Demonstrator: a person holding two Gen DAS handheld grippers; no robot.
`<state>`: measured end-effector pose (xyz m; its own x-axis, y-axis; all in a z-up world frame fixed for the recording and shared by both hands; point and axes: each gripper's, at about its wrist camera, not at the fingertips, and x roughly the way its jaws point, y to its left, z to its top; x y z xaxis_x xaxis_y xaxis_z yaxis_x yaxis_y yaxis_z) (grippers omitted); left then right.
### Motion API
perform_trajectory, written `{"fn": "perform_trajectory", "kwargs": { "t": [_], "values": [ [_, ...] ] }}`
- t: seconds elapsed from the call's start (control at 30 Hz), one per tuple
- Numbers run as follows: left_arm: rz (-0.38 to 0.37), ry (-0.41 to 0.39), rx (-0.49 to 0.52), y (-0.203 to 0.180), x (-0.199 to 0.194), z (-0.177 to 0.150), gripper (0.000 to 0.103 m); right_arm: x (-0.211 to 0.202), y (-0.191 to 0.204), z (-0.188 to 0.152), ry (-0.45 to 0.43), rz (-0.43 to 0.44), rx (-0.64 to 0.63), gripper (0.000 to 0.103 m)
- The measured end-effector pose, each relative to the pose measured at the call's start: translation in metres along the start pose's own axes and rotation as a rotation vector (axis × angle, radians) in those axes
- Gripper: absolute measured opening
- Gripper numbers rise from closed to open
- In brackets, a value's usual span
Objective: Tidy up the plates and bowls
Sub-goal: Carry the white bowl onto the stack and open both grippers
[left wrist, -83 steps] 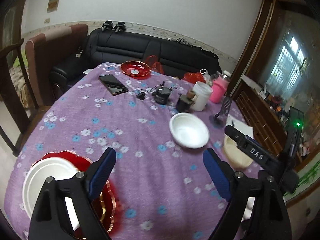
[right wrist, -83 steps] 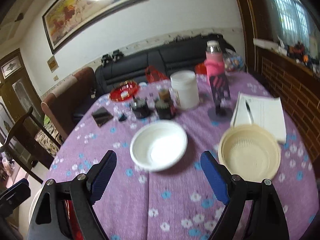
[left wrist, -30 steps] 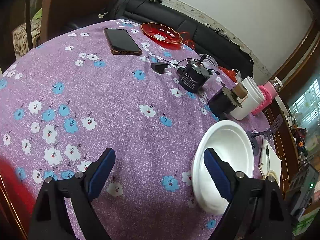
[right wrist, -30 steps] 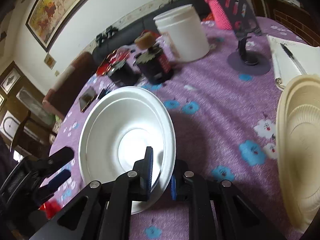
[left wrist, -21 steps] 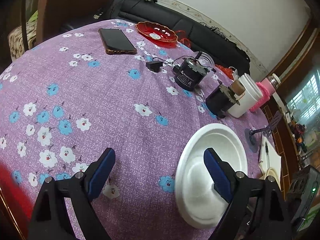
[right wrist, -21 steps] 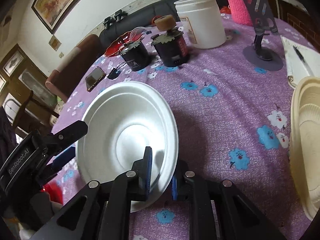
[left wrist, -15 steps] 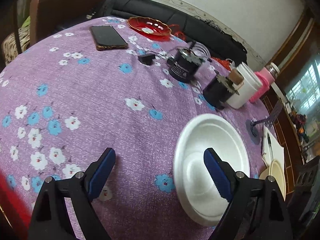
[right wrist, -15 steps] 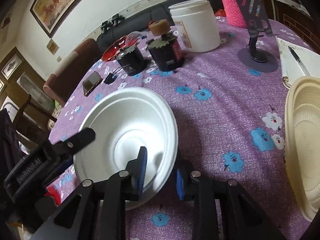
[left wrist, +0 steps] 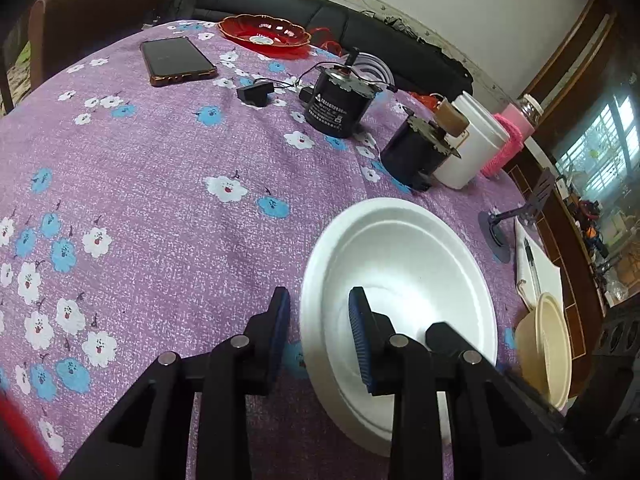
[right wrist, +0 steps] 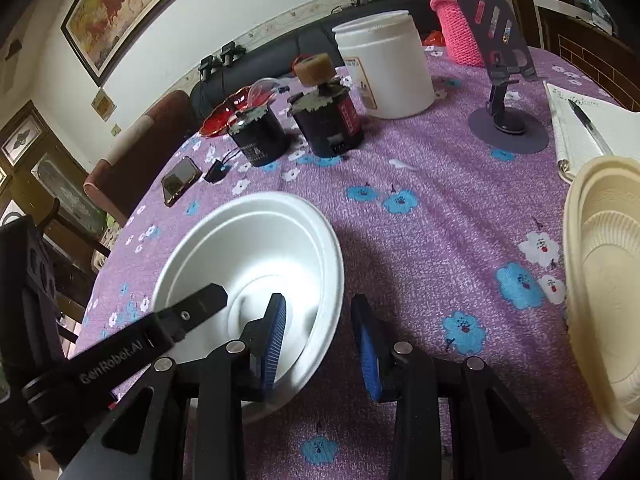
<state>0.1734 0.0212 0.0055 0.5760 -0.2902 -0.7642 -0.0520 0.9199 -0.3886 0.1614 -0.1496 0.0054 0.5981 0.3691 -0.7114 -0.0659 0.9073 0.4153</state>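
- Table [left wrist: 160, 200], purple flowered cloth: it now fills my left view. A few seconds ago that view took in the whole room.
- Bowl [left wrist: 400, 264], white foam: it sat mid-table a few seconds ago. It now lies tilted between my two grippers, its near rim low in both views.
- Left gripper [left wrist: 318, 312]: the jaws stood wide a second ago and have just been closing. They now straddle the bowl's rim, one pad outside and one inside. A sliver of cloth shows beside the outer pad, so they are narrow but not yet clamped.
- Right gripper [right wrist: 320, 320]: it was pinched on the opposite rim a second ago. The jaws have just come apart, and the rim stands loose between the pads.
- Reading: I judge this a hand-over from right to left, caught halfway, with neither side gripping firmly. The bowl could slip.
- Cream bowl [right wrist: 600, 280]: cut off at the right edge of the right view and untouched.
- Red shape [left wrist: 8, 440]: a blurred corner only, possibly the plate stack.
- Underside of the bowl: hidden, so I cannot tell whether it rests on the cloth.
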Motion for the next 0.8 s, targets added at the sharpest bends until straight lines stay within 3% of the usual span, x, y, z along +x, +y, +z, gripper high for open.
{"fn": "perform_trajectory", "kwargs": {
  "t": [0.17,0.2,0.23,0.33,0.6,0.8],
  "values": [
    [-0.032,0.008,-0.017,0.003,0.0,0.002,0.032,0.001,0.008,-0.004,-0.001,0.004,-0.022,0.024],
    [-0.036,0.022,-0.015,0.003,0.001,0.003,0.024,-0.001,0.01,-0.005,-0.008,-0.002,-0.032,0.023],
    [-0.044,0.034,-0.017,0.003,0.001,0.003,0.01,-0.001,0.012,-0.006,-0.012,-0.006,-0.04,0.022],
    [-0.046,0.046,-0.033,0.005,0.0,0.003,0.009,-0.004,0.017,-0.007,-0.033,-0.044,-0.074,0.02],
    [-0.039,-0.032,0.016,-0.009,-0.021,0.003,0.009,-0.025,0.022,-0.01,-0.057,-0.059,-0.069,0.02],
    [-0.135,-0.03,0.121,-0.045,-0.036,-0.013,0.01,-0.073,0.012,-0.028,-0.089,-0.163,-0.043,0.023]
  ]
}}
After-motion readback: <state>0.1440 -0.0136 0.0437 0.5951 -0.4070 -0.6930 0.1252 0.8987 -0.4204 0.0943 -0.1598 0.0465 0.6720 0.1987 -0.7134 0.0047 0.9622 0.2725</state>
